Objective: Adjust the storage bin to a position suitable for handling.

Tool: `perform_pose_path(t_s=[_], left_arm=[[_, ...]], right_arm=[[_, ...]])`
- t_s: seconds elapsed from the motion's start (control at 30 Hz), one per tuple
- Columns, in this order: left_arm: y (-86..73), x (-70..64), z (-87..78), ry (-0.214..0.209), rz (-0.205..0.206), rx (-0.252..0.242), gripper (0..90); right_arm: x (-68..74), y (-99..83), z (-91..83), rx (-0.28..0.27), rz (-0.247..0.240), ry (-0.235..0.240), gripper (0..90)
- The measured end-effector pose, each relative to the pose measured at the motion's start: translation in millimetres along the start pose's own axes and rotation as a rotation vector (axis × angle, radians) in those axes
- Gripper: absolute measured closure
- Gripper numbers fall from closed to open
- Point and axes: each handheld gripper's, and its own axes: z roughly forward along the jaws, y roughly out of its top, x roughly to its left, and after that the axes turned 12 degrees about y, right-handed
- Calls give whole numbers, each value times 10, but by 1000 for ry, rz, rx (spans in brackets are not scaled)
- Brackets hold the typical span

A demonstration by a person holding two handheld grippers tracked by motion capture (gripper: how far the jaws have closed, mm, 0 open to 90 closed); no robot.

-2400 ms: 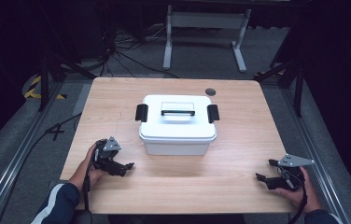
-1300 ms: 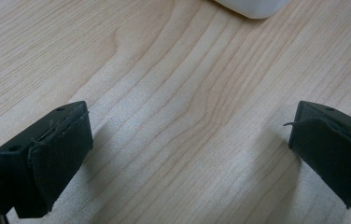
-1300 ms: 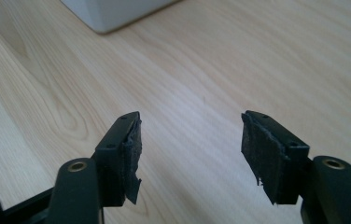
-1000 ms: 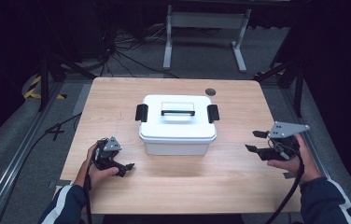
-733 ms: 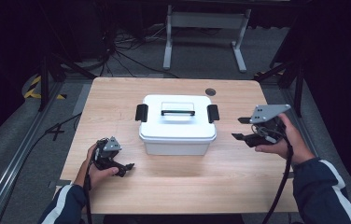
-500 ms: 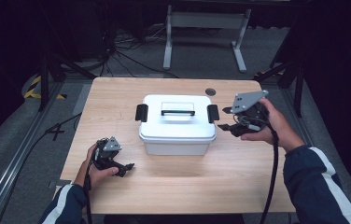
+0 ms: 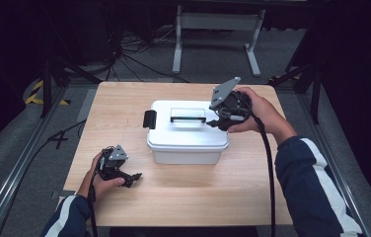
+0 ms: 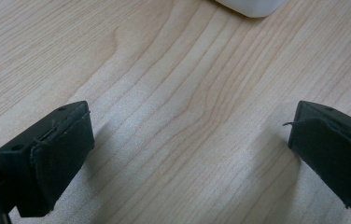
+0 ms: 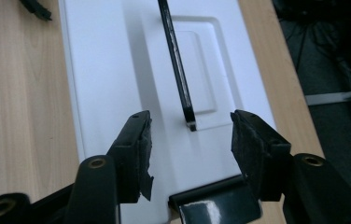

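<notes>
Your right gripper [image 7: 216, 122] hangs wide open over the white box's lid [image 7: 186, 126]. Your left gripper [image 7: 130, 178] sits open on the table [image 7: 203, 192].

From the high view, the right gripper [image 7: 221, 120] and its hand [image 7: 255, 111] cover the right-end latch of the white box [image 7: 186, 140]; the jaw gap cannot be judged there. The left gripper [image 7: 130, 177] is too small in that view to read its fingers. In the left gripper view, the box [image 8: 253, 6] is cut off by the top edge, a corner alone visible. In the right gripper view, the lid's black handle [image 9: 176, 65] runs out of the top edge, and the near latch [image 9: 215, 207] is partly masked by the fingers [image 9: 138, 154].
</notes>
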Motion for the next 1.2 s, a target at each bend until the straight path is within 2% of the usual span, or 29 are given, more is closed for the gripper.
perform_pose_path(t_s=[0.03, 0.07, 0.1, 0.13, 0.2, 0.27, 0.37, 0.47, 0.57, 0.63, 0.93, 1.2], left_arm=[[0, 0, 0, 0, 0, 0, 5], [0, 0, 0, 0, 0, 0, 5], [0, 0, 0, 0, 0, 0, 5], [0, 0, 0, 0, 0, 0, 5], [0, 0, 0, 0, 1, 0, 5], [0, 0, 0, 0, 0, 0, 5], [0, 0, 0, 1, 1, 0, 5], [0, 0, 0, 0, 0, 0, 5], [0, 0, 0, 0, 1, 0, 5], [0, 0, 0, 1, 0, 0, 5], [2, -7, 4, 5, -10, -2, 4], [2, -7, 4, 4, -10, -2, 3]], right_arm=[[0, 0, 0, 0, 0, 0, 496], [-40, 70, 65, 37, -7, 3, 506], [-40, 70, 65, 37, -7, 3, 506], [-55, 132, 121, 71, -16, 10, 518], [-66, 196, 174, 101, -31, 4, 539], [-80, 268, 238, 135, -31, 19, 558], [-100, 320, 292, 149, -35, 30, 568], [-144, 390, 394, 178, -42, 40, 624], [-149, 413, 448, 182, -36, 34, 654], [-142, 449, 499, 167, -46, 31, 709], [-98, 541, 607, 161, -75, 35, 823], [-86, 561, 596, 175, -109, 13, 840]])
